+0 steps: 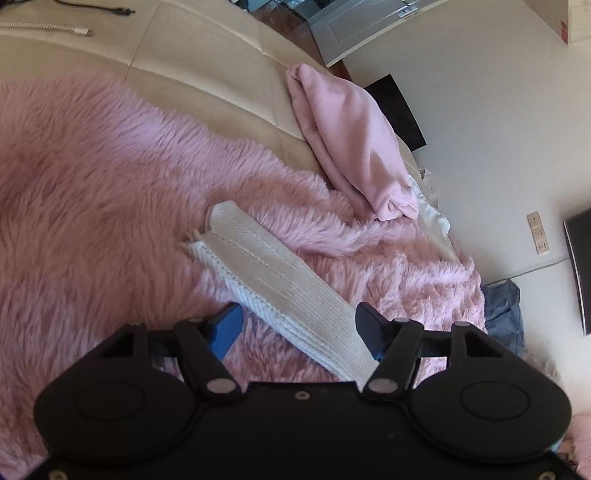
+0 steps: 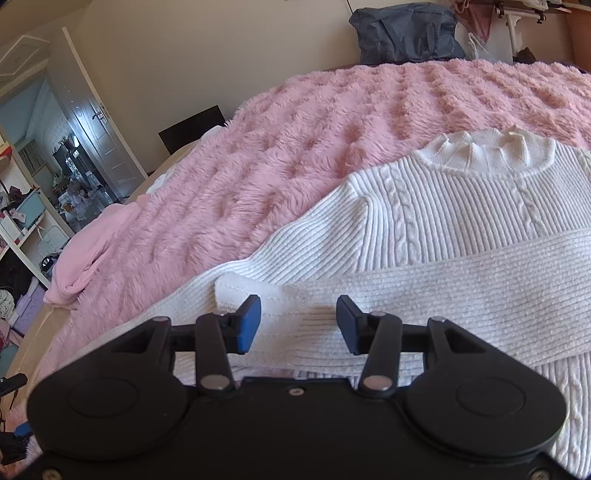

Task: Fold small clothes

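A white cable-knit sweater (image 2: 443, 206) lies flat on a pink fluffy blanket (image 2: 314, 133), collar towards the far side. One sleeve (image 2: 424, 295) is folded across its body. My right gripper (image 2: 298, 323) is open just above that sleeve's cuff, holding nothing. In the left wrist view the other white sleeve (image 1: 266, 280) stretches over the pink blanket (image 1: 92, 192), and my left gripper (image 1: 299, 325) is open over its near end, its jaws on either side of the sleeve without closing on it.
A folded pink garment (image 1: 351, 140) lies on the beige mattress edge (image 1: 207, 66), also seen in the right wrist view (image 2: 92, 251). A dark blue bag (image 2: 406, 33) stands beyond the bed. An open door (image 2: 92, 110) and cluttered shelves (image 2: 22, 229) are at the left.
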Demonstrator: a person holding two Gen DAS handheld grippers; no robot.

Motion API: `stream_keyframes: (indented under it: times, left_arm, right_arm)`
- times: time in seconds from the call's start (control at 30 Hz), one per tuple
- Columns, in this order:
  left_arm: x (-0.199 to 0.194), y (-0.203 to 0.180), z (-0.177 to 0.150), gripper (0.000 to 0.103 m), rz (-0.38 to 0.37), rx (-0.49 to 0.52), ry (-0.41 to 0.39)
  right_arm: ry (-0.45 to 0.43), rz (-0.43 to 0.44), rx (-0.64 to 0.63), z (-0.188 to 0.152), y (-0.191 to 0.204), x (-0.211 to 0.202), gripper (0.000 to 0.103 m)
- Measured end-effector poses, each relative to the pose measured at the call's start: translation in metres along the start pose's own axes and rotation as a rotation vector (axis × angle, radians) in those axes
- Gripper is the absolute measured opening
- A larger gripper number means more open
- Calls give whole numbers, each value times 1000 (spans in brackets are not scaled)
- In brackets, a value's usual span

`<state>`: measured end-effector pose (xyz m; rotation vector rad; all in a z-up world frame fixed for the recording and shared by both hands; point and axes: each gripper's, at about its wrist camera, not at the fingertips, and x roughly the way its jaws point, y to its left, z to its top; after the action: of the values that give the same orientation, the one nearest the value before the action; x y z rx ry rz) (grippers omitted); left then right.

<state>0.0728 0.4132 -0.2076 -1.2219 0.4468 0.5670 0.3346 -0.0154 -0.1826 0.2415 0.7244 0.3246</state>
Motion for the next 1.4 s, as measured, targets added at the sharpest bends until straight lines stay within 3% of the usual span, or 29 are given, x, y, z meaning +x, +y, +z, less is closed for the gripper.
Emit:
stream_keyframes:
  times: [0.13, 0.2, 0.23, 0.4, 0.53, 0.7, 0.87, 0.97, 1.1, 1.4]
  left_arm:
    - [3, 6, 1, 64, -14, -33, -33]
    - [4, 8, 2, 30, -35, -35, -48]
    - [7, 11, 4, 3, -55, -51, -34]
    - [7, 22, 3, 4, -104, -119, -31]
    - [-7, 5, 3, 3, -207, -70, -57]
    - [-29, -54, 0, 3, -371, 32, -44]
    - [-45, -133, -30, 3, -569, 137, 30]
    - [-42, -182, -66, 3, -676, 193, 118]
    - [-27, -235, -129, 3, -758, 263, 243]
    - [31, -291, -319, 3, -789, 364, 549]
  right_arm:
    - [6, -5, -3, -1, 0, 1, 47]
    - [10, -7, -6, -1, 0, 2, 47]
    - [10, -8, -9, -1, 1, 2, 47]
    - [17, -11, -18, -4, 1, 4, 49]
    - [21, -20, -28, -7, 0, 7, 49]
    - [18, -12, -31, -5, 0, 3, 52]
    - [-43, 18, 23, 6, -20, -44, 53]
    - [-71, -5, 16, 8, -43, -80, 55]
    - [-103, -47, 9, 10, -79, -125, 56]
    - [-151, -135, 65, 8, -168, -196, 57]
